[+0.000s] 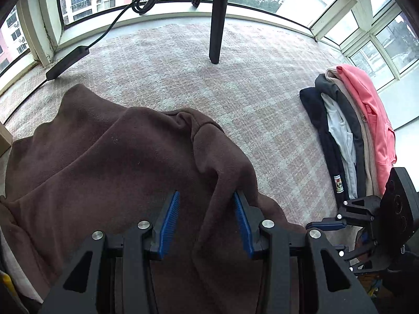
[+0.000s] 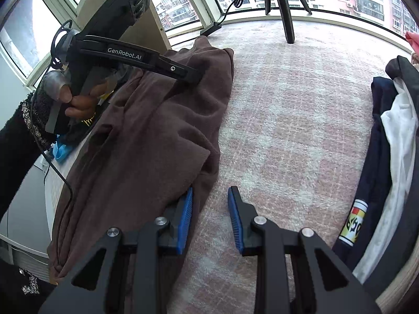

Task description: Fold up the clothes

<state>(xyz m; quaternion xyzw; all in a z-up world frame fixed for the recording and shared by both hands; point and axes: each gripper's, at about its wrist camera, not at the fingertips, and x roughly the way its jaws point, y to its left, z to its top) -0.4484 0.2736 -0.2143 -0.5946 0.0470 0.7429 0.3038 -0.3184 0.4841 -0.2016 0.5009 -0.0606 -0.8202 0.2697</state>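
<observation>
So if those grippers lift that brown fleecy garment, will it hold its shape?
Probably not: the brown fleecy garment already sags in soft folds, so it would likely droop. Its matte nap suggests little slipping. It looks light.

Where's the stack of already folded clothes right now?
The folded stack lies on the carpet at the right edge of both wrist views, right of the brown garment, near the windows.

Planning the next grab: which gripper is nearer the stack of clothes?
Right. The right gripper sits beside the stack of clothes; the left gripper is farther off, over the brown garment.
</observation>
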